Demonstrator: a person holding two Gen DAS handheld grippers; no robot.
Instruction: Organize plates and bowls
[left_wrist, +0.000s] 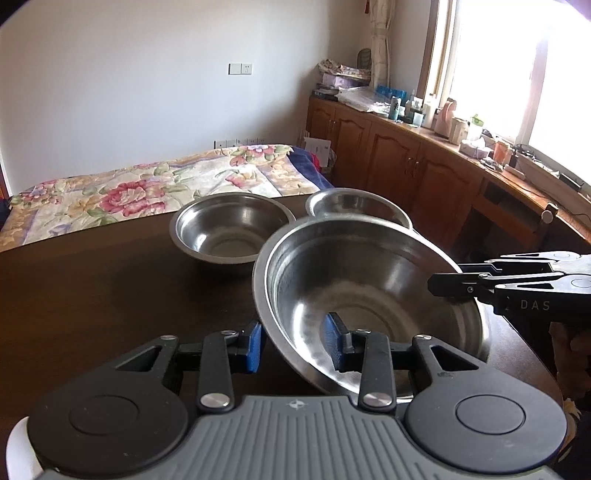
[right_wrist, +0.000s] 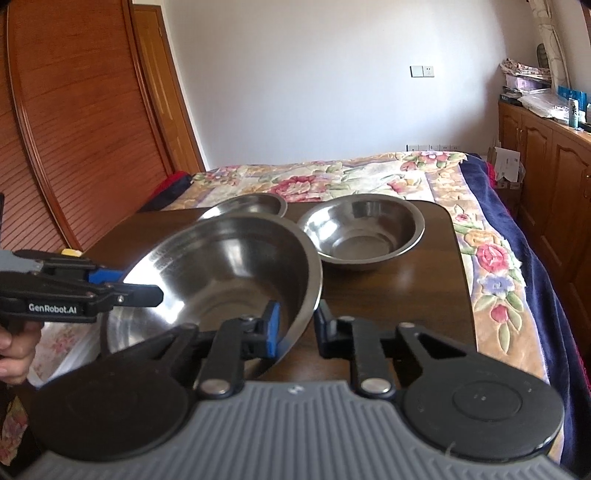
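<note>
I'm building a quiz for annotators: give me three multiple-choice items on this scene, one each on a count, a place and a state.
1. How many steel bowls are on the table?
A two
B three
C five
2. Where is the large bowl?
A on the bed
B nearest the cameras
C on the cabinet
3. The large bowl is:
A upside down
B nested in another
C tilted

1 B: the large bowl, open bowl and half-hidden bowl are over the table.
2 B: it fills the foreground.
3 C: the left tongs and right tongs hold opposite rims, and it slants.
</note>
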